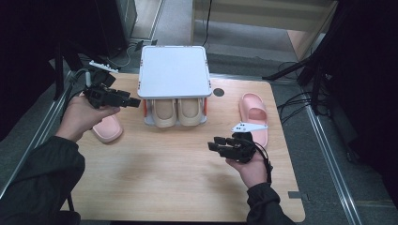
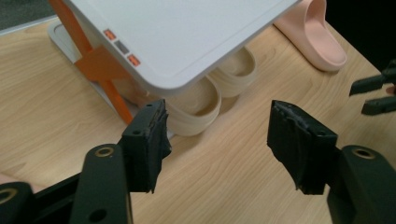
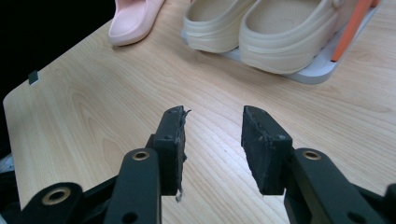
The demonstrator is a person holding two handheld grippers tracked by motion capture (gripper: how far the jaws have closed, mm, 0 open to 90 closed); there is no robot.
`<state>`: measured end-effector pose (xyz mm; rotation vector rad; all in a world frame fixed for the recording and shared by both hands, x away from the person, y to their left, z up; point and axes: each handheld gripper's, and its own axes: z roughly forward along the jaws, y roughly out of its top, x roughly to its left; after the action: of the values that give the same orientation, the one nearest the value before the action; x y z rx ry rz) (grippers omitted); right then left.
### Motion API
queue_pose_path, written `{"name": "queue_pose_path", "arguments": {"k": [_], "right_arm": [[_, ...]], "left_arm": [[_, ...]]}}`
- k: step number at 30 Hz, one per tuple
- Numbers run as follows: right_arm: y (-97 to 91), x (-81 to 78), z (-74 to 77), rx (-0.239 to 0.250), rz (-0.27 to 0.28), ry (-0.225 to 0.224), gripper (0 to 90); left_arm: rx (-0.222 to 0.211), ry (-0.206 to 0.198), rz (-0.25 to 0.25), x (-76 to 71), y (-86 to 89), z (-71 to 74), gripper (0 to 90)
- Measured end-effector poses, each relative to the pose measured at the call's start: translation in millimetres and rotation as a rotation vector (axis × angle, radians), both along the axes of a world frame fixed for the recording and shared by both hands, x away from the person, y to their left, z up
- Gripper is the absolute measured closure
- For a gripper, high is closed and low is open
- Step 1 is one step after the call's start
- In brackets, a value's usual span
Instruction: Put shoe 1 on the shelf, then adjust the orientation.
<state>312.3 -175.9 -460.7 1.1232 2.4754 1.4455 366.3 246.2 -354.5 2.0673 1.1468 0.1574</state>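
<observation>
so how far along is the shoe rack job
Done: both beige clogs sit on the rack's lower shelf. In hand: nothing; left gripper and right gripper are open and empty. Left: two pink slippers lie on the table.

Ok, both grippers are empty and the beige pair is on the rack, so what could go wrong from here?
1. The pink slipper near the left gripper lies partly under the hand, so a blind reach may nudge it toward the table edge.
2. The other pink slipper sits far across the table; the pair could end up mismatched.
3. The rack's top shelf overhangs the beige shoes; a gripper could bump it.
</observation>
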Motion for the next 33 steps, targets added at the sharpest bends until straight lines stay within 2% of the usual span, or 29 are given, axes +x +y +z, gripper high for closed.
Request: {"name": "queue_pose_path", "arguments": {"k": [3, 7, 10, 16, 17, 18, 20, 21, 26, 30, 33], "right_arm": [[-2.2, 1.3, 0.1, 0.000, 0.002, -0.004, 60.4], [-5.1, 2.0, -1.1, -0.023, 0.011, -0.020, 58.8], [-6.1, 3.5, -1.3, -0.015, 0.014, -0.020, 57.9], [-4.6, 9.6, -3.2, -0.024, 0.021, -0.014, 57.8], [-3.9, 10.3, -3.6, -0.023, 0.026, -0.017, 57.8], [-3.9, 10.3, -3.6, -0.023, 0.026, -0.017, 57.8], [-2.2, 11.9, -4.9, -0.042, 0.033, -0.019, 57.1], [-1.7, 12.6, -5.6, -0.049, 0.035, -0.019, 57.1], [-0.1, 13.6, -8.0, -0.065, 0.047, -0.008, 57.0], [0.2, 13.4, -8.2, -0.070, 0.052, -0.014, 56.9], [0.2, 13.8, -8.1, -0.070, 0.049, -0.015, 56.9]], "left_arm": [[0.010, -0.003, 0.000, -5.4, 4.0, -3.1, 40.9], [0.026, -0.002, 0.018, -15.7, 10.9, -12.7, 44.3], [0.007, 0.002, 0.023, -19.5, 15.5, -22.6, 46.0], [0.002, 0.013, 0.054, -23.5, 24.6, -43.3, 48.2], [-0.001, 0.032, 0.055, -24.2, 26.6, -47.8, 50.5], [-0.001, 0.032, 0.055, -24.2, 26.6, -47.8, 56.7], [0.001, 0.054, 0.058, -24.7, 27.5, -53.5, 58.8], [0.012, 0.053, 0.066, -25.6, 27.6, -57.3, 61.0], [-0.005, 0.056, 0.104, -26.8, 35.5, -73.0, 68.9], [0.011, 0.063, 0.115, -27.0, 40.5, -84.1, 74.4], [-0.002, 0.072, 0.131, -27.7, 45.0, -93.7, 80.0]]}}
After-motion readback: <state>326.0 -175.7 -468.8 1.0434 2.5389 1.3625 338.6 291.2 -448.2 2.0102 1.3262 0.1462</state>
